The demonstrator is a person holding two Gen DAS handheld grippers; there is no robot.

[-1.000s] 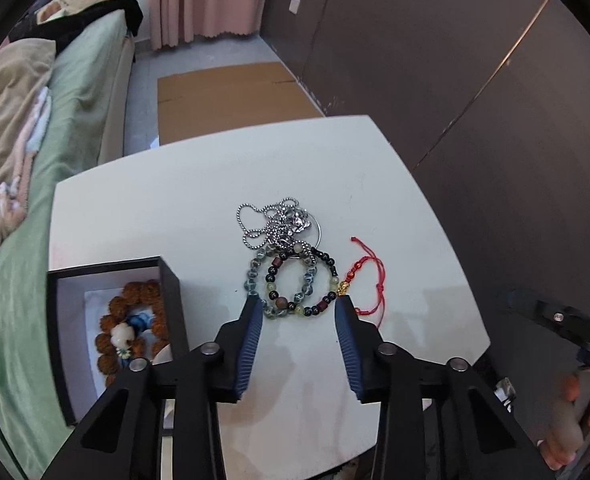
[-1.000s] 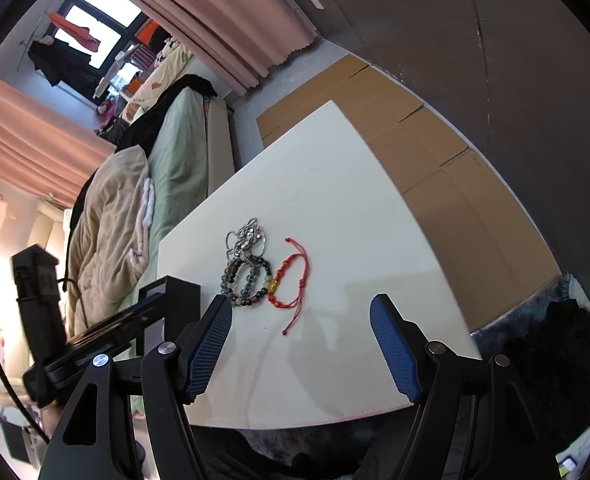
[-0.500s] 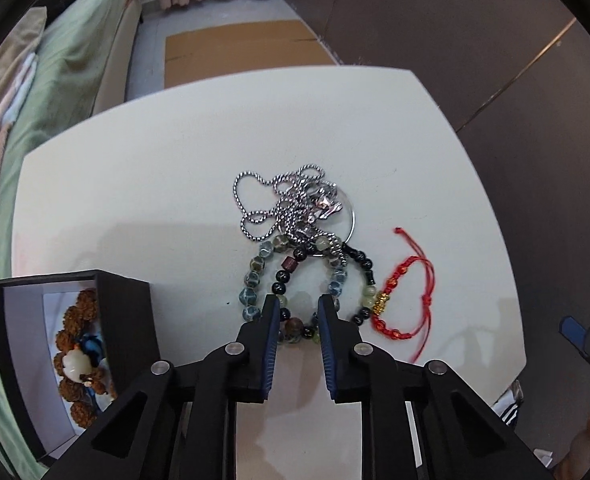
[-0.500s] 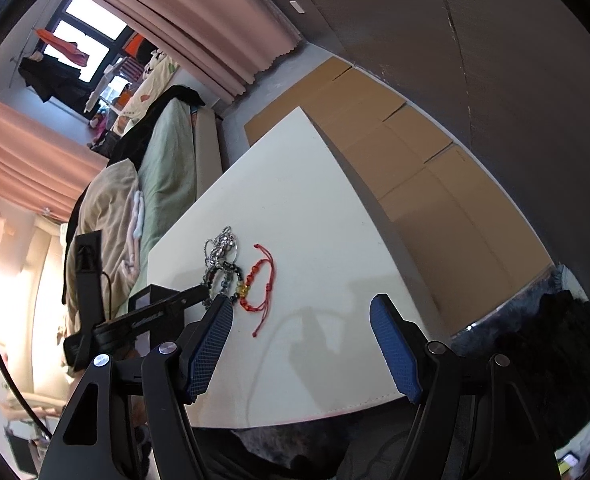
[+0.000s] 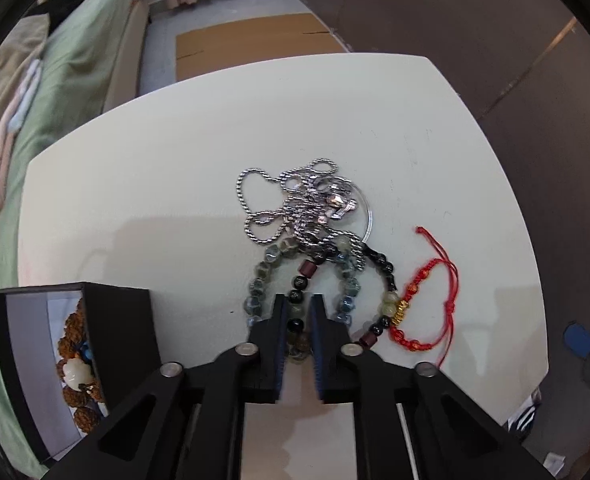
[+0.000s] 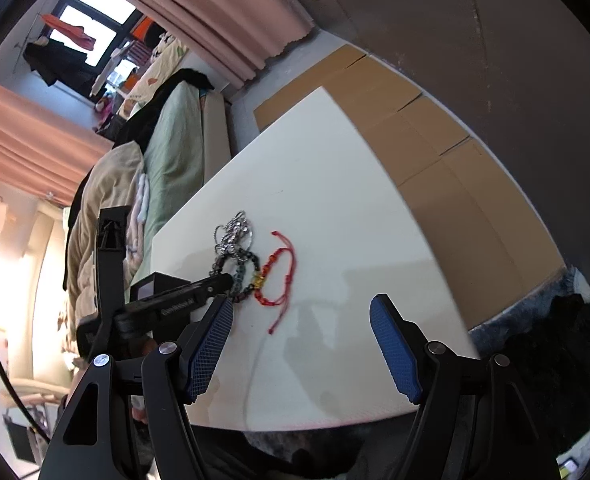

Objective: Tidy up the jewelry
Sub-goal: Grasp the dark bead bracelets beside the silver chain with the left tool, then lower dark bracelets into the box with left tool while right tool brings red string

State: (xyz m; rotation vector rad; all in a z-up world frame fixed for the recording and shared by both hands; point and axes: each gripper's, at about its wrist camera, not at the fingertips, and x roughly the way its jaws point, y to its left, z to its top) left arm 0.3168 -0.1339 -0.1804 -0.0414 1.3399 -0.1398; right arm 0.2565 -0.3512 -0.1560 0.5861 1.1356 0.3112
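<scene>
Item: pick of a beaded bracelet, in progress.

Nearest: your left gripper (image 5: 298, 304), pointing steeply down onto the white table (image 5: 175, 168). Its jaws are closing, already narrow, with the dark mixed-bead bracelet (image 5: 297, 322) between the pads. The beads sit squeezed in the gap, so I judge the pinch all but made.

Near left: the black jewelry box (image 5: 115, 328), open, with a brown seed-bead bracelet (image 5: 69, 344) inside. It stands just beside the gripper, close to the near-left table edge.

Near right: your right gripper (image 6: 299, 340), jaws wide, nothing between them, hovering over the near edge of the table, well apart from the pile.

Middle: the blue-grey glass bracelet (image 5: 261, 284) overlaps the held one. The red cord bracelet (image 5: 423, 308) with its gold bead lies just to the right, touching the dark beads.

Far of these: the silver chain (image 5: 299, 208), heaped, its loops draped over the far side of both beaded bracelets.

Next move, as I judge it: finish the squeeze, lift straight up slowly, and watch whether the chain or the glass bracelet drags along. Then carry left to the box.

Room: far half of the table bare. The near edge lies close under both grippers, and the right edge close beyond the red cord.
</scene>
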